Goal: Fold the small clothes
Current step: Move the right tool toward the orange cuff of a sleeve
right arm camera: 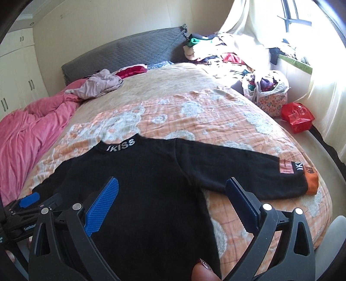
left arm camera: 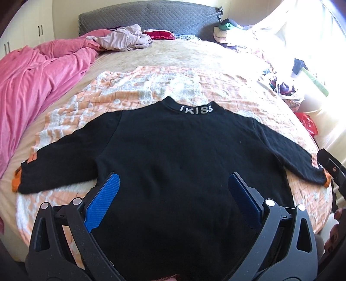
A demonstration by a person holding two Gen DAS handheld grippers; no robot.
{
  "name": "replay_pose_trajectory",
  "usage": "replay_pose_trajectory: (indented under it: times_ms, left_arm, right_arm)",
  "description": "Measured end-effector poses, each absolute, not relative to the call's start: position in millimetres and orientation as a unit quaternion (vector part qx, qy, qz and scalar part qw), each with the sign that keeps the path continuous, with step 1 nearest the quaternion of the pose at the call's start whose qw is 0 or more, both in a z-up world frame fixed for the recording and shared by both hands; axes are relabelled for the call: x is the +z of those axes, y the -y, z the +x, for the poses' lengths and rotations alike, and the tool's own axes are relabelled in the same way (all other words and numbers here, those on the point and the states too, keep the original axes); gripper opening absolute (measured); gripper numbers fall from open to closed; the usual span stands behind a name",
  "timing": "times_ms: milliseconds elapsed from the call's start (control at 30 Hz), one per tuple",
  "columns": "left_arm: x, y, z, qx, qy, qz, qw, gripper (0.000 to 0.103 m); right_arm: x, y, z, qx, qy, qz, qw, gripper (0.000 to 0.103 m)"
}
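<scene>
A small black sweater [left arm camera: 173, 140] lies flat on the bed, sleeves spread, on an orange and white blanket [left arm camera: 129, 86]. Its collar [left arm camera: 195, 108] carries grey lettering and points away from me. The cuffs are orange [left arm camera: 16, 179]. My left gripper [left arm camera: 173, 180] hovers open over the sweater's lower body, blue pads [left arm camera: 103, 205] wide apart and holding nothing. In the right wrist view my right gripper [right arm camera: 172, 182] is open over the sweater [right arm camera: 140, 168], near the right armpit. The right sleeve [right arm camera: 237, 173] ends in an orange cuff [right arm camera: 311, 182]. A fingertip [right arm camera: 202, 270] rests at the hem.
A pink duvet [left arm camera: 32, 82] is bunched along the bed's left side. A crumpled mauve garment [left arm camera: 123, 37] and a red cloth [left arm camera: 161, 34] lie by the grey headboard [left arm camera: 147, 19]. Beside the bed's right edge are a clothes pile [right arm camera: 227, 51], a floral bag [right arm camera: 270, 97] and a red bag [right arm camera: 297, 116].
</scene>
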State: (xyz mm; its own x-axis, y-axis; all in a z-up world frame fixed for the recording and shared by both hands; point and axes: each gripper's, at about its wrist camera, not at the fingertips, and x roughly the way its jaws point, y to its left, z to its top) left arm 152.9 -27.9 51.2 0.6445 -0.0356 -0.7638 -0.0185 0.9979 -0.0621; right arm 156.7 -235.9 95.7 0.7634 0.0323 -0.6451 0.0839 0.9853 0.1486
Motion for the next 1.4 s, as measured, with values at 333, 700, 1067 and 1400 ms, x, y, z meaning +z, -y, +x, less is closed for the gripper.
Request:
replay_pose_trajectory:
  times_ms: [333,700,1067,1400]
  left_arm:
    - [52,40,184,-0.001,-0.425,-0.029,0.905,0.095]
    - [33,71,212,-0.024,-0.449,-0.014,0.893,0.095]
    - [11,92,232,-0.043,-0.465,-0.012,0.884,0.095]
    - [-8,119,245,-0.065,-0.481,0.004,0.874,0.095]
  right_arm:
    - [94,286,187,-0.07,-0.335,0.126,0.931,0.099]
    - [70,355,195,-0.154,-0.332,0.183,0.913,0.099]
    - [15,414,186,-0.252,-0.354,0.228,0.871,0.099]
    - [-11,449,160,-0.309,-0.351,0.3,0.831,0.099]
